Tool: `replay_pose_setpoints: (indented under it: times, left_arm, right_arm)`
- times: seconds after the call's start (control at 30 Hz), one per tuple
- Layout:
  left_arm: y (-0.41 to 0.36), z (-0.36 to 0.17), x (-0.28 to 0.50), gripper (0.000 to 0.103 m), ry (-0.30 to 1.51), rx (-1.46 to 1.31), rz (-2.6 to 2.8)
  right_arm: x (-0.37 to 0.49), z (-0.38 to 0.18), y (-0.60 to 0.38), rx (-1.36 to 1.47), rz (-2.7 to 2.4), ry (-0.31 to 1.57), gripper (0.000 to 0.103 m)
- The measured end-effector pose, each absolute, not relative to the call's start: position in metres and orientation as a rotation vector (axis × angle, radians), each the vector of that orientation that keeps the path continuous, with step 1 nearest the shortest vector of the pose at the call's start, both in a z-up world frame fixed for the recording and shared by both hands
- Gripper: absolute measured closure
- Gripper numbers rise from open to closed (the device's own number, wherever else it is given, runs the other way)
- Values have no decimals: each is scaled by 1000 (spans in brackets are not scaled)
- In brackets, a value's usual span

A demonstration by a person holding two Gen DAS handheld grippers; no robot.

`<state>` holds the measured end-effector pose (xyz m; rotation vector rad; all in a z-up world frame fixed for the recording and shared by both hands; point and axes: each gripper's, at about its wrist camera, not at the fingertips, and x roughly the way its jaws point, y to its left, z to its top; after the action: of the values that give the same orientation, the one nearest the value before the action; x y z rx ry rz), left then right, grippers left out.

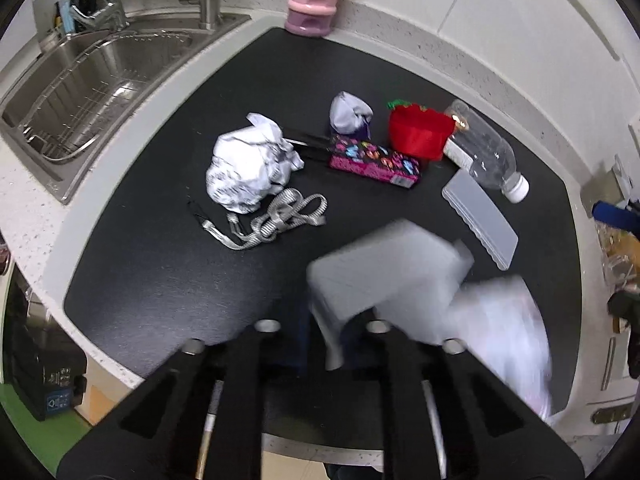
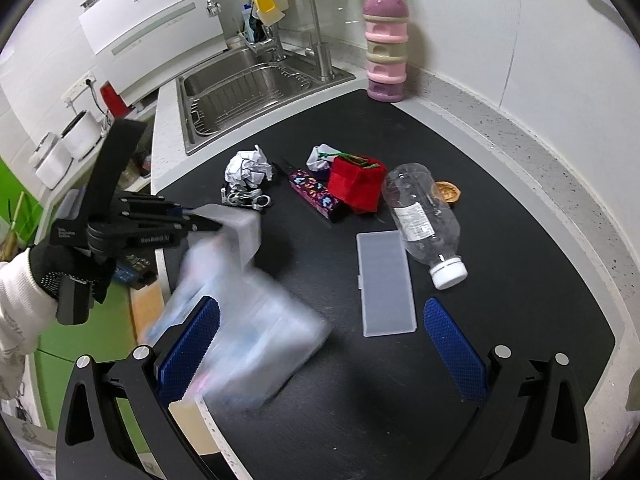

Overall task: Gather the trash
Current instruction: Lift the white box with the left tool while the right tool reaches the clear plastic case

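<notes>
Two grippers over a black mat (image 2: 520,280): the left gripper (image 2: 218,225), jaws clenched on a blurred translucent bag (image 2: 248,328), angles down from a gloved hand (image 2: 66,270); the right gripper (image 2: 324,344) gapes empty above it, crumpled paper (image 2: 248,168) beyond.

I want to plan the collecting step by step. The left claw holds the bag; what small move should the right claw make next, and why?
Probably close the right claw on the near edge of the blurred translucent bag, to spread its mouth. The left claw pinches the far edge, the right one is open and empty, and the crumpled paper lies uncollected.
</notes>
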<state>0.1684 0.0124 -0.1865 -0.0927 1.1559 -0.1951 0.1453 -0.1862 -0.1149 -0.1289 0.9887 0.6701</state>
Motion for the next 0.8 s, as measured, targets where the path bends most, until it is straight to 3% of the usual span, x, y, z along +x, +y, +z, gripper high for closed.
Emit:
replay_pose_setpoints:
  times: [0.27, 0.8]
  left_arm:
    - [16, -191, 168, 100, 1156, -144, -165]
    - [16, -138, 149, 100, 1078, -145, -138]
  right_arm:
    - [136, -131, -167, -135, 711, 1031, 5]
    - [161, -144, -190, -156, 568, 1027, 5]
